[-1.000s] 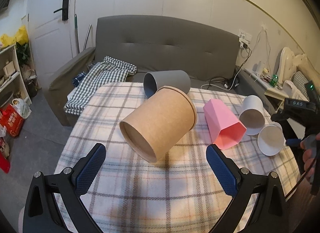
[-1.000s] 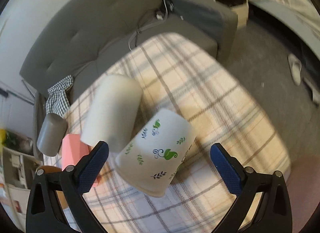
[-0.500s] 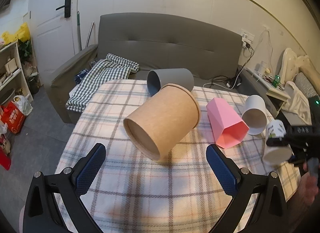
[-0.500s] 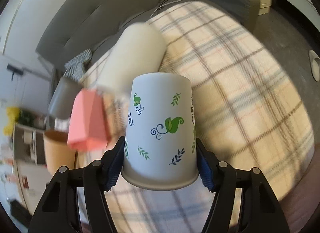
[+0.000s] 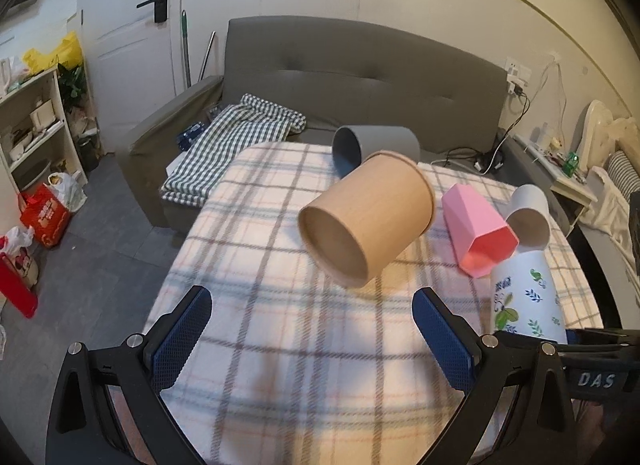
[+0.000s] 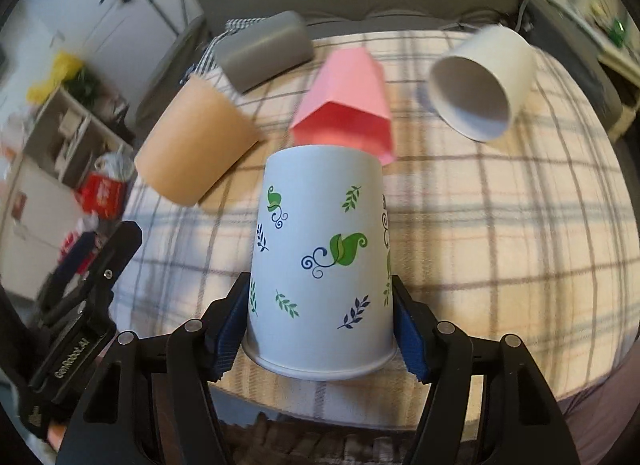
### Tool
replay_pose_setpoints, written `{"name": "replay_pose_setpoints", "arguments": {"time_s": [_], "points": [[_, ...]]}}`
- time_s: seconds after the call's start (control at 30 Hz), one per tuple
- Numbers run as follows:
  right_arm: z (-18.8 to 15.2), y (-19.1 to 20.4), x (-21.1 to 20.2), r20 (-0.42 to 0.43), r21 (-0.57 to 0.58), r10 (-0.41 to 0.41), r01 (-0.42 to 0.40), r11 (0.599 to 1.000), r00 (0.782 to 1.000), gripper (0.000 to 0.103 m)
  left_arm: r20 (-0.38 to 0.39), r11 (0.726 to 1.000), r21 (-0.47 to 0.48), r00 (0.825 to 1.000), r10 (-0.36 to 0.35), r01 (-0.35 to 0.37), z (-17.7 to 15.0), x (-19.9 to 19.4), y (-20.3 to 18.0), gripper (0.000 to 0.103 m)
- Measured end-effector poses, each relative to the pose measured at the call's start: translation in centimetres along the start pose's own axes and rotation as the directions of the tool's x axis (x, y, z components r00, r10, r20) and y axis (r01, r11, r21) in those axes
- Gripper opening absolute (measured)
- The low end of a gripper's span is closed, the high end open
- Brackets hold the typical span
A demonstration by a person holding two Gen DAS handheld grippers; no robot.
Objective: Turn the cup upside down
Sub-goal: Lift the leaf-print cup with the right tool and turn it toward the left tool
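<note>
My right gripper [image 6: 320, 337] is shut on a white paper cup with green and blue leaf prints [image 6: 320, 261]. The cup is held upside down, its rim at the bottom, near the table's front edge. The same cup shows at the right in the left wrist view [image 5: 526, 297]. My left gripper [image 5: 312, 337] is open and empty above the near part of the checked tablecloth [image 5: 280, 365]. Whether the cup's rim touches the cloth is hidden.
On their sides on the table lie a brown paper cup [image 5: 368, 223], a grey cup [image 5: 374, 143], a pink faceted cup [image 5: 478, 229] and a plain white cup [image 5: 528, 217]. A grey sofa [image 5: 360, 77] stands behind. Shelves [image 5: 32, 125] and bags are at the left.
My right gripper closed on the leaf-print cup, lifted it from lying on its side and turned it upside down, swinging toward the table's front. The left gripper stayed open and barely moved.
</note>
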State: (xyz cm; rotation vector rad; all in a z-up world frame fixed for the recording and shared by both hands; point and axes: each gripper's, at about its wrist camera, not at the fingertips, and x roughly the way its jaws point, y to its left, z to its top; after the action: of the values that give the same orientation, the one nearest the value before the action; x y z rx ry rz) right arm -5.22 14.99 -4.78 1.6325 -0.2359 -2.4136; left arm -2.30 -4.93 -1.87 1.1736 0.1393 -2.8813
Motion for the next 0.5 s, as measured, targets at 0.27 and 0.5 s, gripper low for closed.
{"name": "replay_pose_setpoints", "arguments": {"time_s": [0.27, 0.5], "points": [[-0.7, -0.1, -2.6, 0.117, -0.056, -0.009, 0.016, 0.998, 0.993, 0.09, -0.025, 0.999, 0.017, 0.999, 0.037, -0.037, -0.2, -0.7, -0.7, 0.103], [0.0, -3.2, -7.1, 0.256, -0.033, -0.049, 0.059, 0.998, 0.966, 0.091, -0.044, 0.998, 0.045, 0.997, 0.056, -0.054, 0.4, -1.6, -2.3, 0.103]]}}
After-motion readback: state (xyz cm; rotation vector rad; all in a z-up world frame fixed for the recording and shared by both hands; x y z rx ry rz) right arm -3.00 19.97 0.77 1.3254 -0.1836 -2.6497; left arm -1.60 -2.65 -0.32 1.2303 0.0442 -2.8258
